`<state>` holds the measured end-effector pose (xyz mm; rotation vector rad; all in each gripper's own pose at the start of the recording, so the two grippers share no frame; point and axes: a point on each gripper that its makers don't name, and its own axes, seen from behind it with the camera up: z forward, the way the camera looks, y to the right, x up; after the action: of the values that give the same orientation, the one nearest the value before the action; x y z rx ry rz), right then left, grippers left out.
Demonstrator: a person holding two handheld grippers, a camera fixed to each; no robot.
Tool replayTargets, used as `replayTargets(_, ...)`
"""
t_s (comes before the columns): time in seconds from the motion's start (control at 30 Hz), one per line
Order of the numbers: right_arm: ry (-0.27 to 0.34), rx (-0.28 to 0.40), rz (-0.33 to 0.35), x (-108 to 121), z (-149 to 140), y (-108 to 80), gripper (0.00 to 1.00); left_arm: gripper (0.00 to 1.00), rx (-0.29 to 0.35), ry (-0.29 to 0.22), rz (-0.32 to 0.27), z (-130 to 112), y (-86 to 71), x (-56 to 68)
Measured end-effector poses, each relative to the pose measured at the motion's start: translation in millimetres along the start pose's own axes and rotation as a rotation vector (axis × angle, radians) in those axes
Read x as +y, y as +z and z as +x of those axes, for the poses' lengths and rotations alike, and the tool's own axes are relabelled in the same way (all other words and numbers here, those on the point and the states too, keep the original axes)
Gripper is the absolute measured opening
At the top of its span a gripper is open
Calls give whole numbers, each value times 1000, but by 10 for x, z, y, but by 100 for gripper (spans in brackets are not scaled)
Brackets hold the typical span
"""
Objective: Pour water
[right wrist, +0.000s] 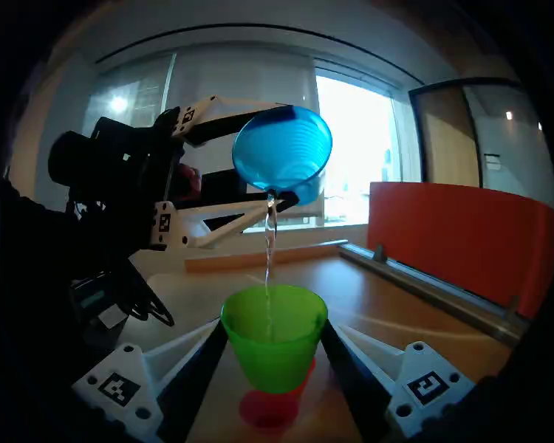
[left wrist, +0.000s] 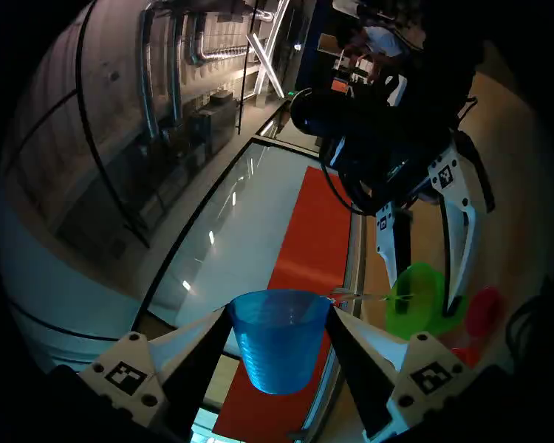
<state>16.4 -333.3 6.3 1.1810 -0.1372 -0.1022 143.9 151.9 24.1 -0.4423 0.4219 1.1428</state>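
Blue cup [left wrist: 279, 340]: pinched right between the left fingers and tipped well over. In the right gripper view it hangs high above and ahead of the right fingers, low rim pointing down toward them.
Left gripper [left wrist: 277, 317]: narrowed onto the blue cup, one finger pressing each ribbed flank. That's a firm hold.
Water [right wrist: 269, 244]: there it goes, a thin clear stream leaving the blue cup's low rim and dropping straight into the green cup.
Green cup [right wrist: 274, 336]: upright between the right fingers, mouth open to the stream. In the left gripper view it sits beyond the left fingertips and off to their right.
Right gripper [right wrist: 274, 325]: closed in on the green cup, a finger tight against each side, nothing else in the grip.
Red object [right wrist: 271, 407]: round and low, just under the green cup's base between the right fingers. Whether the two touch, I cannot tell.
Desk [right wrist: 395, 303]: pale wood, spreading out ahead of the right fingers, beneath both cups.
Red panel [right wrist: 462, 229]: upright along the desk's far edge, off to the right of the right fingers.
Window [right wrist: 354, 148]: bright, well beyond the right fingers, behind the blue cup.
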Motion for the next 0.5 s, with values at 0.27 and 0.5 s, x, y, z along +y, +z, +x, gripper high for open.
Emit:
replayTargets(0.27,-2,1,-1,3,-3,12,90,88,0,29,2,4,-14,-59)
replayTargets(0.5,-2,1,-3,13,-9,16,90,88,0,44,3,-9,-15,-49)
